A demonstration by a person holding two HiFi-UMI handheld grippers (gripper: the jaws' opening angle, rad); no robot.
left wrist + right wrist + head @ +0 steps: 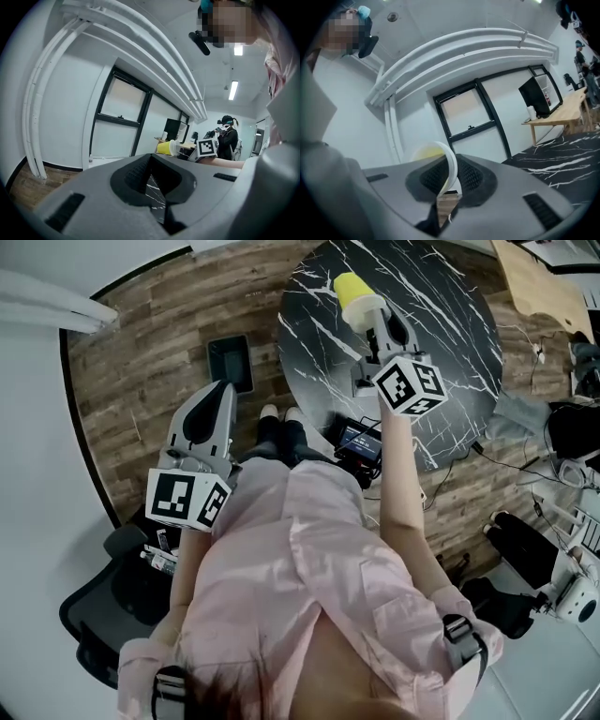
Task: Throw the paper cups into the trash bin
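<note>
Seen from my head, my right gripper point(375, 329) reaches out over the round black marbled surface point(441, 324), its fingers clamped on the mouth end of a yellow paper cup point(354, 296) that lies on its side, base pointing away from me. My left gripper point(211, 418) hangs low at my left side above the wooden floor point(141, 352), with a dark rectangular container point(230, 362) on the floor just beyond its tip. In the left gripper view, the left gripper point(151, 161) has its fingers drawn together with nothing between them, and a sliver of the marbled surface point(154, 190) shows through the narrow slit below. Farther off in that view, the yellow cup point(165, 147) is held in the air by the right gripper point(185, 151), above the level of the surface. In the right gripper view, the right gripper point(450, 161) pinches the wall of the cup point(426, 152): the white rim curves down between the two ribbed pads, with the yellow side to the left. The marbled surface point(562, 159) stretches away at the right.
</note>
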